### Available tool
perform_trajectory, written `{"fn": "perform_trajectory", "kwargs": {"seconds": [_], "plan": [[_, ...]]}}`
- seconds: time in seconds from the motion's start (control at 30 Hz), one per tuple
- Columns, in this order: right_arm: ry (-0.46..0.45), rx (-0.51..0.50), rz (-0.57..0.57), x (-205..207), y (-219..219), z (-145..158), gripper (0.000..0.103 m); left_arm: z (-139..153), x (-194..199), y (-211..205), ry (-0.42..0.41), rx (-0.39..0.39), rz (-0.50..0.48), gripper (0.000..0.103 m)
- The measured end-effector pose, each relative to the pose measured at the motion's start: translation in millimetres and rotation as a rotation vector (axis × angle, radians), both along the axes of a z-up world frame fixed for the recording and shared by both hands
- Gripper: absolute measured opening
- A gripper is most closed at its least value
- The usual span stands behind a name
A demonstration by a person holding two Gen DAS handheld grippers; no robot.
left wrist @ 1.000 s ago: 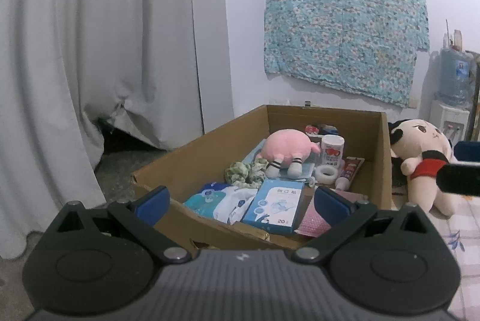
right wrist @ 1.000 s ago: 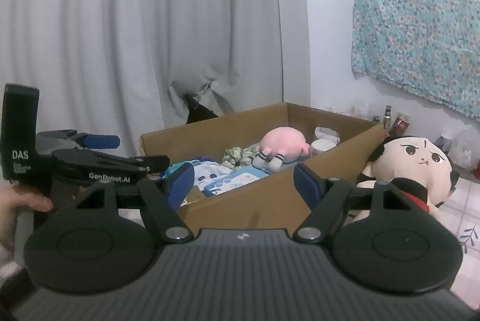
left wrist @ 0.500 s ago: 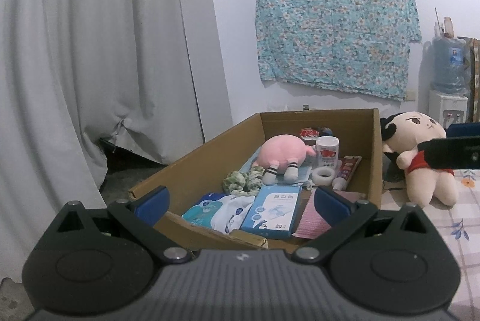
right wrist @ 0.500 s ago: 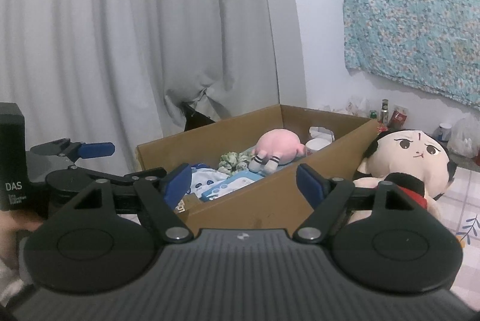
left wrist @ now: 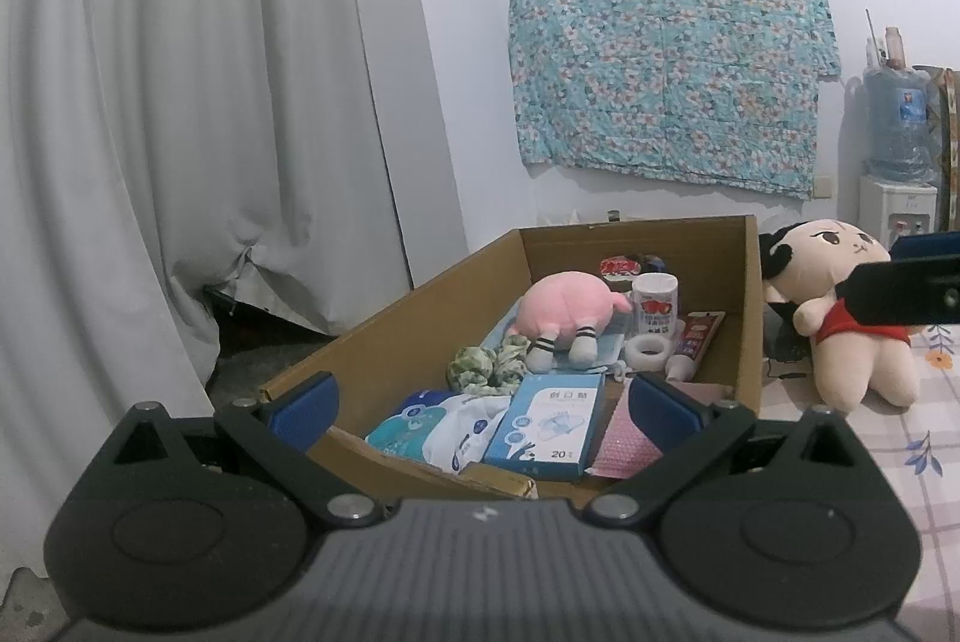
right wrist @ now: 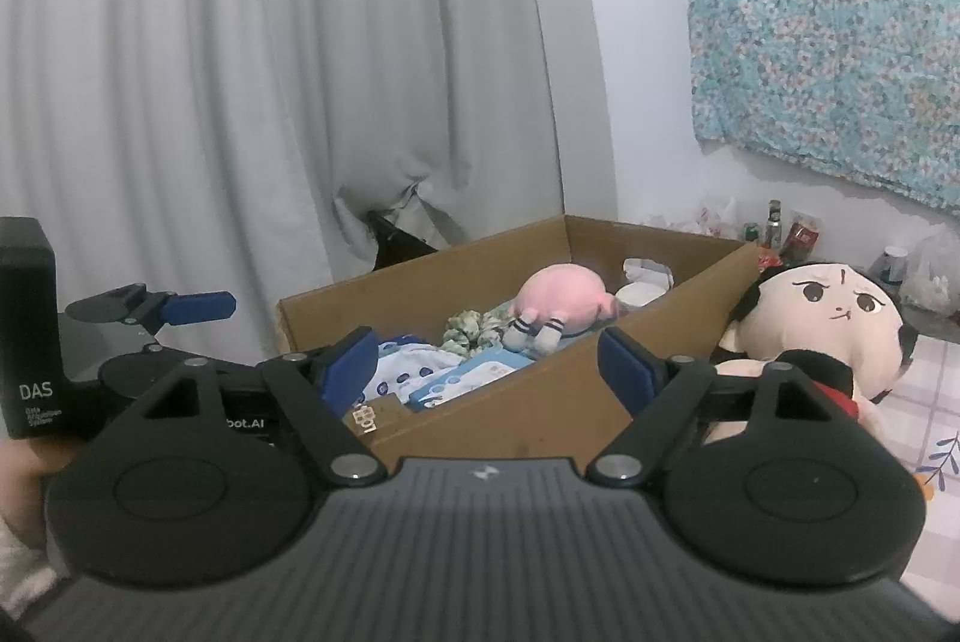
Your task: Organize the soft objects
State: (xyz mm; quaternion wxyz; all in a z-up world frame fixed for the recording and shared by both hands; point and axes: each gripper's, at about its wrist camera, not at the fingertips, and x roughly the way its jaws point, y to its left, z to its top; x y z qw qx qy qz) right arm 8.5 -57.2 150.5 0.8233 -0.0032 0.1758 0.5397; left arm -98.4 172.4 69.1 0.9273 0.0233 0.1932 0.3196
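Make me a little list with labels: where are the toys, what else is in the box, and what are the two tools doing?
Box: cardboard box, open on top
Pink toy: pink plush lying inside the box
Doll: big-headed doll outside the box, by its side wall, on the checked cloth
Also in box: green scrunchie, tape roll, blue packet, white cup
Left tool: open, holding nothing
Right tool: open, jaws just widening, nothing between them

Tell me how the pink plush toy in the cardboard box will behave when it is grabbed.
The pink plush toy looks stuffed and rounded, so it will probably squash under the pads and feel light. Its small striped legs may dangle. Lying loose on other items, it should lift freely.
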Motion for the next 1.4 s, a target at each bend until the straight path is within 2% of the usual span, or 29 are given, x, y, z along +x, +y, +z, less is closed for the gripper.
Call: {"fn": "perform_trajectory", "kwargs": {"seconds": [0.8,0.97,1.23,1.4], "plan": [[-0.003,0.008,0.003,-4,-2,6,0.082,2,-1,10,0.003,-0.003,0.007,0.103],[0.014,0.008,-0.008,-1,0,4,0.083,2,-4,5,-0.021,0.038,0.005,0.103],[0.008,0.003,0.000,-4,2,4,0.083,0,1,-11,0.013,0.161,-0.013,0.103],[0.006,0.001,0.003,-4,2,3,0.083,-2,4,-20,0.030,0.207,-0.022,0.103]]}}
